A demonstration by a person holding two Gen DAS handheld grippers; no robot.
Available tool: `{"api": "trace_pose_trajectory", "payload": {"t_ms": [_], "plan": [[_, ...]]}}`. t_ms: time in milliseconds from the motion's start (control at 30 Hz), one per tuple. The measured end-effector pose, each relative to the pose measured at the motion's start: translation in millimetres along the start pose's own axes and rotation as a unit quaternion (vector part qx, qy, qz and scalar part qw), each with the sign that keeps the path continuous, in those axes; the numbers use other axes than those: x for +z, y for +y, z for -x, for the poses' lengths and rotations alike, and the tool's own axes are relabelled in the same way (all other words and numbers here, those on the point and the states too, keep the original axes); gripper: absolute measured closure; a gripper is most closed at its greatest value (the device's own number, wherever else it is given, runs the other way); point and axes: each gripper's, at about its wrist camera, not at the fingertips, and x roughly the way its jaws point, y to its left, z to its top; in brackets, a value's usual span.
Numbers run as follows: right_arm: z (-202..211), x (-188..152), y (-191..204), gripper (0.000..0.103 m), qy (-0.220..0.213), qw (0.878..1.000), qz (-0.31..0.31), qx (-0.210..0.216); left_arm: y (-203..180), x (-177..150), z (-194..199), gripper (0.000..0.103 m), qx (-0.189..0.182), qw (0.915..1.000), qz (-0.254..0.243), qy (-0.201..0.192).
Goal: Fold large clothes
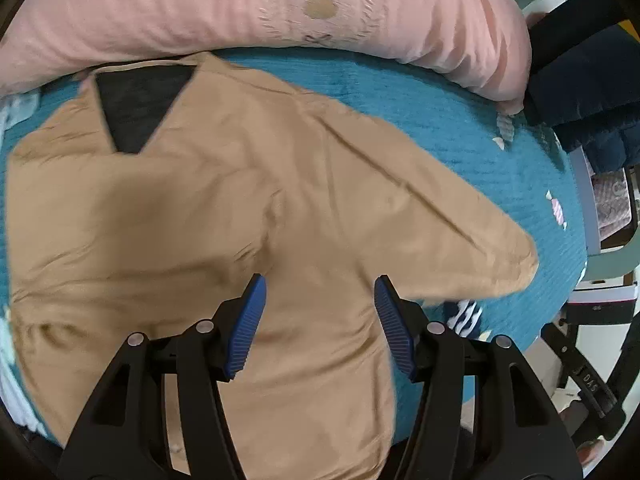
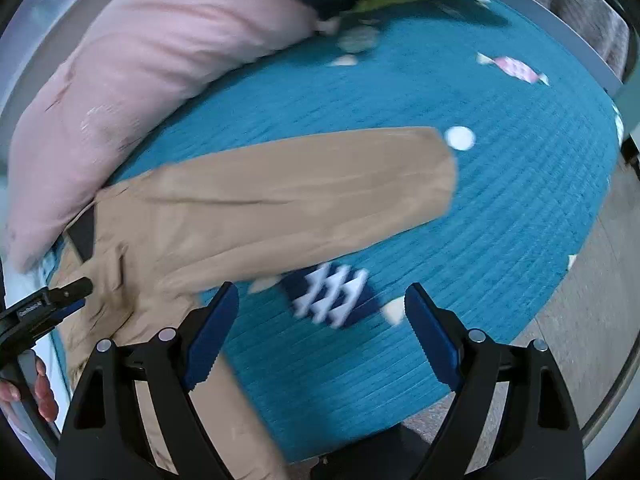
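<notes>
A tan long-sleeved garment [image 1: 180, 200] with a dark lining patch at its collar [image 1: 140, 108] lies spread flat on a teal blanket [image 1: 440, 112]. Its sleeve [image 1: 440, 220] stretches out to the right. My left gripper [image 1: 320, 282] hovers open over the cloth near the armpit, with nothing pinched between the blue pads. In the right wrist view the same garment [image 2: 180, 232] lies to the left and its sleeve [image 2: 320, 176] runs rightward. My right gripper [image 2: 322, 288] stands wide open above the bare blanket [image 2: 480, 200], just below the sleeve, holding nothing.
A pink pillow [image 1: 200, 12] lies along the far side of the bed. Dark blue clothing [image 1: 592, 92] is piled at the far right. The blanket carries a navy-and-white printed patch [image 2: 332, 296]. Bare floor [image 2: 592, 300] shows past the bed's right edge. A hand [image 2: 40, 392] holds the left tool.
</notes>
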Motion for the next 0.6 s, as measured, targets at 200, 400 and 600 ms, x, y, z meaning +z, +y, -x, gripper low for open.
{"api": "trace_pose_trajectory", "payload": {"t_ms": [200,400,600], "plan": [[-25,31,-50,0.021,0.009,0.999,-0.044,-0.016,-14,24,-42,0.066,-0.02,0.9994,0.013,0.024],[-54,57,-90,0.021,0.025,0.994,-0.102,-0.009,-23,35,-84,0.1,-0.02,0.9983,0.001,0.054],[-86,73,-111,0.021,0.042,0.988,-0.145,0.007,-15,32,-126,0.103,-0.002,0.9966,0.003,0.082]]}}
